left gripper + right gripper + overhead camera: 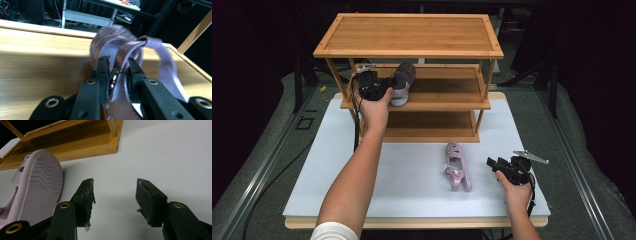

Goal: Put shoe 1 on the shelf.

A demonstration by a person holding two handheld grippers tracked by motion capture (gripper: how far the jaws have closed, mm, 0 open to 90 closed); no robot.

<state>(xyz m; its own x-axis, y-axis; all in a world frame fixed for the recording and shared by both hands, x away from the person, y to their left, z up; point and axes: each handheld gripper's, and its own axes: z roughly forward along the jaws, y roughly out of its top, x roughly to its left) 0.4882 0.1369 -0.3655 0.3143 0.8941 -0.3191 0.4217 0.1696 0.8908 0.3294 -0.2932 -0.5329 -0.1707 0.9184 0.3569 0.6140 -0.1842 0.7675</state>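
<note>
Right now my left gripper (384,87) is up at the middle shelf (437,102) of the bamboo rack (409,35), and its jaws are clamped on a purple sandal (402,82). From the left gripper view the jaws pinch a strap of that sandal (130,57) between them, the buckle pressed against the inner face of one jaw, with the wooden shelf board (37,70) spread out underneath. Seen from the high view, the sandal stands tilted with its sole facing outward, near the left end of the shelf, and its lower edge looks to be on or just above the board; I cannot tell which.

Over on the other side, my right gripper (493,163) sits low near the front right part of the counter (412,185), held in my right hand (514,187). Its jaws stand wide apart with nothing between them; in the right gripper view there is only white surface in the gap (115,192).

Meanwhile the second sandal (457,167) lies on the counter in front of the rack, just left of my right gripper and apart from it. From the right gripper view its wavy-grooved sole (37,187) faces me, lying on its side, close beside my jaw, with the rack's bottom shelf (75,142) behind it.
</note>
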